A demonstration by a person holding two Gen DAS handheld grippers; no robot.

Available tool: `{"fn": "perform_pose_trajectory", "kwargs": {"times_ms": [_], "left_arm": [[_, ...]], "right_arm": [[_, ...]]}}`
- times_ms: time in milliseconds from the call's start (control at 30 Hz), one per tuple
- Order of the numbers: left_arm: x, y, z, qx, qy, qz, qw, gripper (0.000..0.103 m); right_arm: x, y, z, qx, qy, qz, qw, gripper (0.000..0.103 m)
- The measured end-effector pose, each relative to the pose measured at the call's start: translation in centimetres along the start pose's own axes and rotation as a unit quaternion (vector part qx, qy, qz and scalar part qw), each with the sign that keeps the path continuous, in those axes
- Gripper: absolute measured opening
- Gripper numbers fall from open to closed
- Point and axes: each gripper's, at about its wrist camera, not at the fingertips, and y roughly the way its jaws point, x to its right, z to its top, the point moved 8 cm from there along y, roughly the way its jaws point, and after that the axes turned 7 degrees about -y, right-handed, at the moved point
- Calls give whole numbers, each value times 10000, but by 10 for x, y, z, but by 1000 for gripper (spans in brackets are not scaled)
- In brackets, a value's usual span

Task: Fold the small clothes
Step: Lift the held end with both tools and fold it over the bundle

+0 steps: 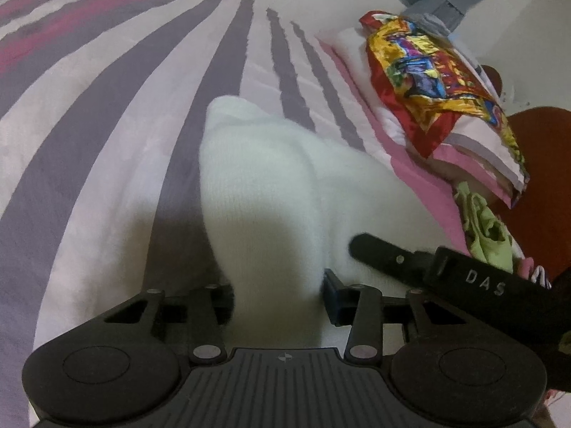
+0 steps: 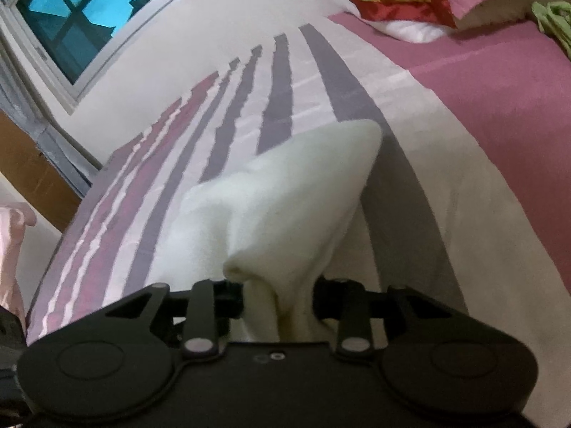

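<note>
A small white knitted garment [image 1: 264, 171] hangs above the striped bedspread [image 1: 107, 125], held by both grippers. My left gripper [image 1: 278, 299] is shut on one end of it; the cloth bunches between its jaws. My right gripper [image 2: 278, 299] is shut on the other end of the white garment [image 2: 285, 196], which drapes forward from the jaws. The right gripper's black finger [image 1: 385, 253] shows at the lower right of the left wrist view, beside the cloth.
A pillow with a shiny red and gold cover [image 1: 428, 82] lies on a pink sheet [image 2: 499, 114] at the right. A light green cloth [image 1: 481, 228] lies beside it. A window [image 2: 71, 10] and wall stand beyond the bed's far edge.
</note>
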Motion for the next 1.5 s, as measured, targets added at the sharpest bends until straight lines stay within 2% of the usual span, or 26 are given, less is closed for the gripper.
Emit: {"fn": "perform_pose_trajectory", "kwargs": {"times_ms": [333, 567, 900, 1100, 1233, 1367, 1500], "left_arm": [[13, -26, 12, 197, 16, -213, 9996, 42], [6, -62, 30, 426, -13, -307, 9986, 42], [-54, -117, 56, 776, -142, 44, 9969, 42], [-97, -125, 54, 701, -230, 241, 9970, 42], [-121, -120, 46, 635, -307, 352, 9969, 42], [-149, -105, 31, 426, -411, 569, 9966, 43], [-163, -99, 20, 386, -545, 552, 9962, 48]], "right_arm": [[-27, -13, 16, 187, -105, 264, 9994, 32], [-57, -26, 29, 336, -271, 456, 9980, 32], [-124, -12, 29, 334, -405, 995, 9936, 32], [-158, 12, 11, 145, -408, 1181, 9921, 32], [-163, 28, -5, -16, -359, 1127, 9930, 31], [-155, 43, -24, -234, -354, 887, 9952, 31], [-133, 53, -37, -416, -529, 298, 9973, 35]]}}
